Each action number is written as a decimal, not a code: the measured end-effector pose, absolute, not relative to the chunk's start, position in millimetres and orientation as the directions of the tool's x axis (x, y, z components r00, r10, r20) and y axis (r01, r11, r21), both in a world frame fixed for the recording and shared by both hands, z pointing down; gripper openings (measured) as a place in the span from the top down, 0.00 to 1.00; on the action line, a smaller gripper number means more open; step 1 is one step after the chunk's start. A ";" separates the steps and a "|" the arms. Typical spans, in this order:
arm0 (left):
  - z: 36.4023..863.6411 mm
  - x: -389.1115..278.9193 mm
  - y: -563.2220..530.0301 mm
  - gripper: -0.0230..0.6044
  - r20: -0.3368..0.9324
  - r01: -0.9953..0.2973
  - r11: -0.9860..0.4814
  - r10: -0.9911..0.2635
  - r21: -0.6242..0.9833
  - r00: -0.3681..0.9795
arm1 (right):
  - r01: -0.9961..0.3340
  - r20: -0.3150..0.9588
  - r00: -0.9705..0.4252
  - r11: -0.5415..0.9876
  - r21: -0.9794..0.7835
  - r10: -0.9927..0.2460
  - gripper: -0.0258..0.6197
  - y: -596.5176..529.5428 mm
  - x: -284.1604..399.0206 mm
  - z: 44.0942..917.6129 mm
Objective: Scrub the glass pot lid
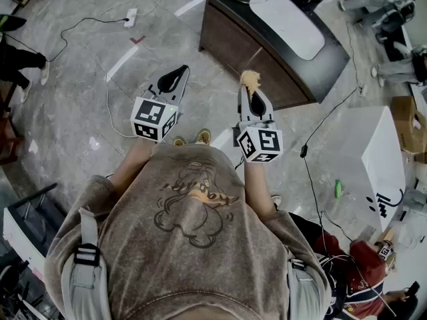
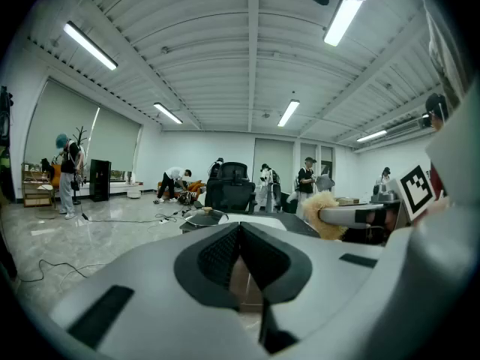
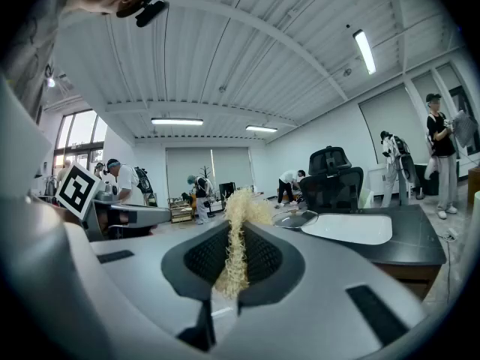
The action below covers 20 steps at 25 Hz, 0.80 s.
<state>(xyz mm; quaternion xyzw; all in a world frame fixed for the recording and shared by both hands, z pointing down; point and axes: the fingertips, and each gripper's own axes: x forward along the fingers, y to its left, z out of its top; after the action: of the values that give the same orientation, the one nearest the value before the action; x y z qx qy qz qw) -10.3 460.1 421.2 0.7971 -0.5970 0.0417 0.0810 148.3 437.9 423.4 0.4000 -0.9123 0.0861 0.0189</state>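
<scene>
Left gripper with fingers tight together, empty; pale yellow fibrous scrubber tuft in the finger pinch of right gripper

The round glass pot lid lies flat, knob up, on the dark desk. The fluffy yellow scrub pad sticks up, pinched in the right gripper.

Taupe tee, cartoon print; grey shoulder straps; grey left tongs, right tongs, black-white marker cubes.
</scene>
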 end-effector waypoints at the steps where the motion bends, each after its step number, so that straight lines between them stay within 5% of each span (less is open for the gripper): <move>1: 420.9 -11.2 458.2 0.94 0.163 -0.958 -0.274 -0.945 0.080 0.284 | -0.732 0.104 -0.680 0.666 -0.141 -0.726 0.90 436.3 147.1 423.3; 20: 423.3 9.3 437.6 0.94 0.195 -0.959 -0.274 -0.939 0.075 0.284 | -0.703 0.110 -0.709 0.687 -0.184 -0.697 0.90 422.9 167.9 430.9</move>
<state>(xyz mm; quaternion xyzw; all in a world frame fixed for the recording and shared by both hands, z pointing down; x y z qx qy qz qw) 9.3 437.6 423.3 0.7963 -0.5957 0.0558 0.0889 167.9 422.9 430.9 0.3811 -0.9182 0.1067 0.0154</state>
